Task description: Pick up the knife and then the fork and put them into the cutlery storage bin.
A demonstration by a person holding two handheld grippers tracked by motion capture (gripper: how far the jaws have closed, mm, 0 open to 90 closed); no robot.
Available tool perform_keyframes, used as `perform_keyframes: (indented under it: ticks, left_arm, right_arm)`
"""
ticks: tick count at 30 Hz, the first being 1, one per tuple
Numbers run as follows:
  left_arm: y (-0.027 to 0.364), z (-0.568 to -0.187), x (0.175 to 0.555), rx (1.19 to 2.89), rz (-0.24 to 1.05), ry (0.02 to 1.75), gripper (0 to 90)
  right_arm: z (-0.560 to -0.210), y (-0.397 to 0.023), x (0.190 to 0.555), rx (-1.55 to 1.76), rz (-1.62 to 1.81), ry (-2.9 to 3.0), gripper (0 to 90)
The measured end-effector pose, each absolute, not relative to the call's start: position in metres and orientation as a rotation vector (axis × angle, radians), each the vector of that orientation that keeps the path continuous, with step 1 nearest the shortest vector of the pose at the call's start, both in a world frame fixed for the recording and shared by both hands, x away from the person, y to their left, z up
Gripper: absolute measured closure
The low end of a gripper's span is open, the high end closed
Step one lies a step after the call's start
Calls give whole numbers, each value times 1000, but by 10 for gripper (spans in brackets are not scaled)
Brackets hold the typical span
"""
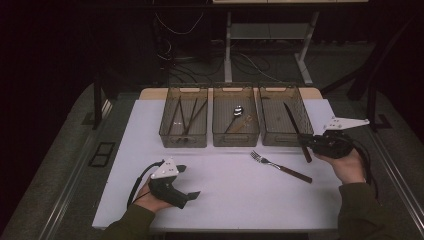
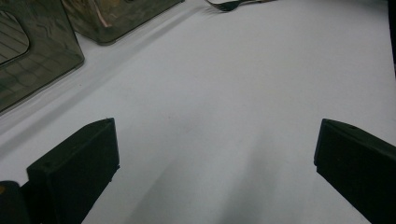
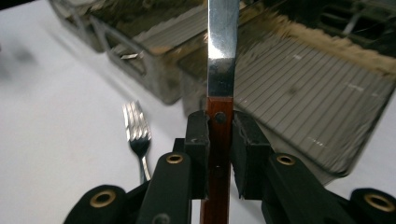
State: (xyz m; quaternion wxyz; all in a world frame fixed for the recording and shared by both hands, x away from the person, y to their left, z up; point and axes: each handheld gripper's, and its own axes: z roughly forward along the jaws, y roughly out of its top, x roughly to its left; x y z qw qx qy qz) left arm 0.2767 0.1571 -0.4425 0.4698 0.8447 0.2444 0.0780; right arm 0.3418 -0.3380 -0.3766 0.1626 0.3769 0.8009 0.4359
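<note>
High view: fork (image 1: pixel 280 166) beside knife (image 1: pixel 296 129), over right bin (image 1: pixel 285 117).

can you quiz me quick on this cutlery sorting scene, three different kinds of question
1. True or false: the right gripper is shut on a knife.
2. Which item lies loose on the table? A) spoon B) fork C) chopsticks
3. Fill in: the left gripper has its fingers ____ with nothing between them.

Key
1. True: the fingers clamp the knife's wooden handle, blade pointing at the right bin.
2. B: the fork lies in front of the bins; the spoon is in the middle bin, and thin sticks lie in the left bin.
3. Open.
</note>
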Motion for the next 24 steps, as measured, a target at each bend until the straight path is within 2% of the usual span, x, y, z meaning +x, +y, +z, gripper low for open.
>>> perform_keyframes:
  ticks: [10,24]
  left_arm:
    - [156,-443,277,2074,186,600,0]
    - [155,-443,276,2059,184,598,0]
  right_arm:
    - [-360,-338,360,1123,1275,2176,776]
    - [-339,-324,405,1191,1203,2134,776]
